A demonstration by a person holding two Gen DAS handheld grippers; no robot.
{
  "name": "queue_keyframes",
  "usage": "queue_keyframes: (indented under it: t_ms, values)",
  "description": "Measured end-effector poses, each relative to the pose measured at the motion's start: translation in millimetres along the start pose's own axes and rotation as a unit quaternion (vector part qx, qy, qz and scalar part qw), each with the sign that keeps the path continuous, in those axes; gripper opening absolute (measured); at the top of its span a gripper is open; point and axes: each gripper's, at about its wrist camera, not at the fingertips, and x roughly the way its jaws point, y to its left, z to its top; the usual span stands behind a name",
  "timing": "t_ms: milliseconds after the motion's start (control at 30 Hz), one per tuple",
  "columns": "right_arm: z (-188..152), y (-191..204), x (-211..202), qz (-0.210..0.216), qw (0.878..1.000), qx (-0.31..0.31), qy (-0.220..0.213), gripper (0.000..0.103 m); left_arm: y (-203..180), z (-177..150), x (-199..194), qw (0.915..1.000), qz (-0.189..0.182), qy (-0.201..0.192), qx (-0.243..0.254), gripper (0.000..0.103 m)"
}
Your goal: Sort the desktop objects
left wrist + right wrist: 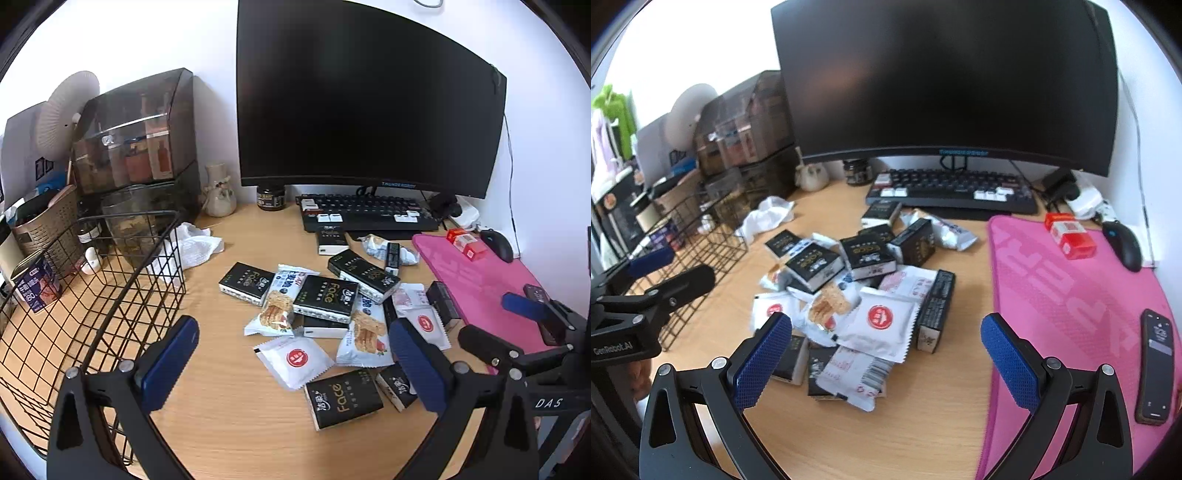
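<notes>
Packets [325, 325], black tissue packs and white snack sachets, lie heaped mid-tabletop [229, 424]. Both tools, left tool [291, 363] and right tool [886, 360], hover before the heap, jaws wide and empty. A wire basket [110, 280] at left likely awaits sorted items.

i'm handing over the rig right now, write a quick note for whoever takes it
Left tool: open, empty, held above the desk beside the wire basket.
Right tool: open, empty, held over the pile.
Things: black tissue packs and white snack packets lie mixed in a pile in front of the keyboard. Red box and phone sit on the pink mat.
Done: nothing sorted yet, as far as visible.
Left: the whole pile.
</notes>
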Motion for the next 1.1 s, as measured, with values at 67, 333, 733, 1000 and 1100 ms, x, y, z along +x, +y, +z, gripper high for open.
queue_keyframes:
  t_ms: [67, 333, 733, 1000, 1100]
  values:
    - [-0.8, -2.0, -0.3, 0.002, 1.000, 0.002, -0.001, 0.103, -0.1, -0.3, 0.7, 1.0000, -0.007, 0.003, 0.000, 0.102]
    - [-0.6, -2.1, -3.1, -0.005, 1.000, -0.002, -0.005, 0.103, 0.2, -0.1, 1.6, 1.0000, -0.007, 0.005, -0.004, 0.102]
    - [0.7, -4.2, -5.3, -0.003, 1.000, -0.004, -0.008, 0.103, -0.3, -2.1, 1.4, 0.9999, -0.006, 0.005, -0.007, 0.102]
    - [0.1, -4.7, -4.5, -0.003, 1.000, -0.004, -0.005, 0.103, -1.0, -1.6, 1.7, 0.9999, -0.009, 0.009, -0.007, 0.102]
    - [0.1, -5.0, -4.4, -0.002, 1.000, -0.004, -0.004, 0.103, -0.7, -1.7, 2.2, 0.9999, -0.009, 0.010, -0.006, 0.102]
